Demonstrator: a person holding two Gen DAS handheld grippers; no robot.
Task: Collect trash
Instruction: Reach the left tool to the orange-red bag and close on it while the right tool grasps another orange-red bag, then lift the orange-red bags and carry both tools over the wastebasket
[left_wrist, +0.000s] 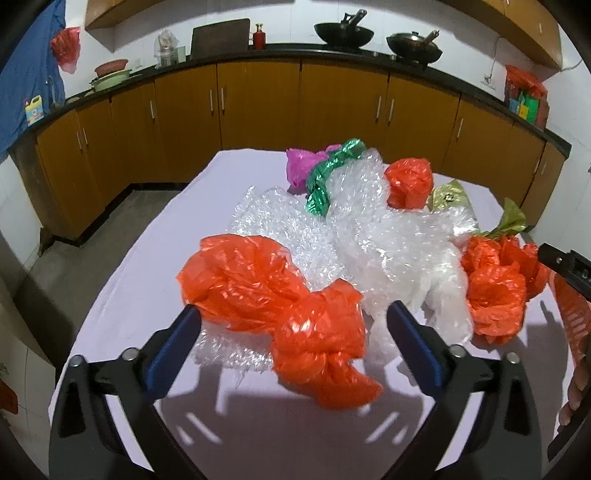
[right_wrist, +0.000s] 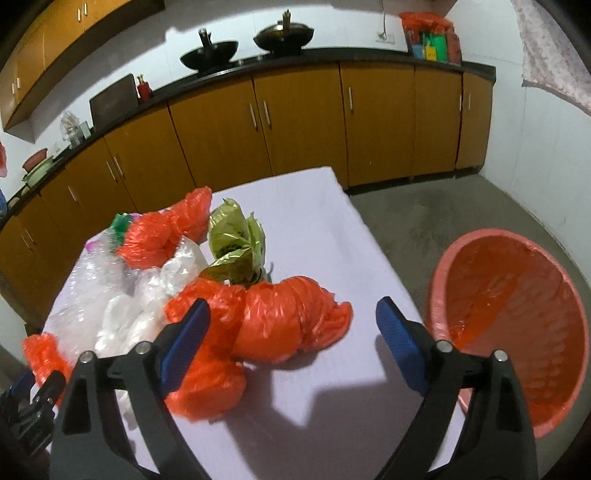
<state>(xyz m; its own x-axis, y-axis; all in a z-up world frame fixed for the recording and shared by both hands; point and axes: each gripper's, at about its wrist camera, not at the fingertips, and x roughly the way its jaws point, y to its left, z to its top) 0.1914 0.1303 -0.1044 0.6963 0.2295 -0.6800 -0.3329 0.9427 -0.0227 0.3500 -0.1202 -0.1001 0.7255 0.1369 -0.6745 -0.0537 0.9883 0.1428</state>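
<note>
A pile of plastic trash lies on a white-covered table (left_wrist: 147, 295). In the left wrist view, my left gripper (left_wrist: 291, 325) is open around a crumpled orange bag (left_wrist: 277, 295), with bubble wrap (left_wrist: 369, 240) behind it. Further back lie a green foil strip (left_wrist: 328, 173), a purple bag (left_wrist: 299, 164) and a small orange bag (left_wrist: 408, 182). In the right wrist view, my right gripper (right_wrist: 293, 323) is open, its jaws either side of another orange bag (right_wrist: 288, 317). An olive bag (right_wrist: 236, 236) lies behind it. A pink bin (right_wrist: 509, 317) with an orange liner stands on the floor to the right.
Brown kitchen cabinets (left_wrist: 258, 103) with a dark counter run along the far wall, holding woks (left_wrist: 343, 33) and other items. The concrete floor (right_wrist: 424, 221) lies between table and cabinets. The other gripper's tip (left_wrist: 561, 262) shows at the right edge of the left wrist view.
</note>
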